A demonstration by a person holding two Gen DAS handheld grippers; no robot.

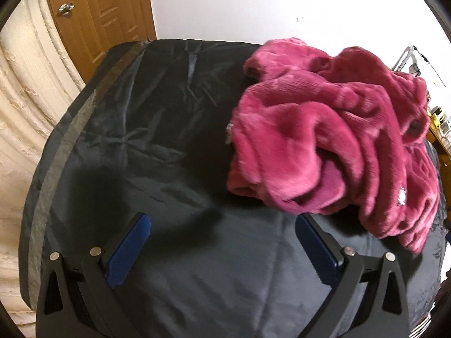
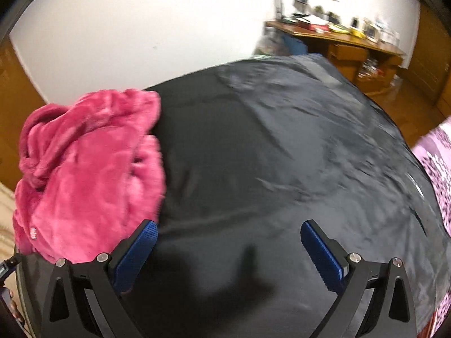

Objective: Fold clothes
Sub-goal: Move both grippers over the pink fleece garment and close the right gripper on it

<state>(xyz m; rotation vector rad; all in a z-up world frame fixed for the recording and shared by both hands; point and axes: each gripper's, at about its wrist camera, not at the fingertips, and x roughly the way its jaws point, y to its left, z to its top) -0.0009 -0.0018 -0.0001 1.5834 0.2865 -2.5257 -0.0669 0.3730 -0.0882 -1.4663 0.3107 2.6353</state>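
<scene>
A crumpled pink fleece garment [image 1: 324,138] lies in a heap on a black sheet [image 1: 157,129], filling the right half of the left wrist view. My left gripper [image 1: 222,221] hangs open above bare sheet, its right finger close to the garment's near edge, nothing between the blue pads [image 1: 126,250]. In the right wrist view the same pink garment [image 2: 87,174] lies at the left. My right gripper [image 2: 229,228] is open over the black sheet [image 2: 282,155], its left finger beside the garment's edge; touching or not, I cannot tell.
A cream quilted surface [image 1: 25,107] and a wooden door [image 1: 101,17] lie left of the sheet. A cluttered wooden desk [image 2: 338,39] stands beyond its far right corner. A pink patterned cloth [image 2: 439,163] lies along the sheet's right edge. White wall behind.
</scene>
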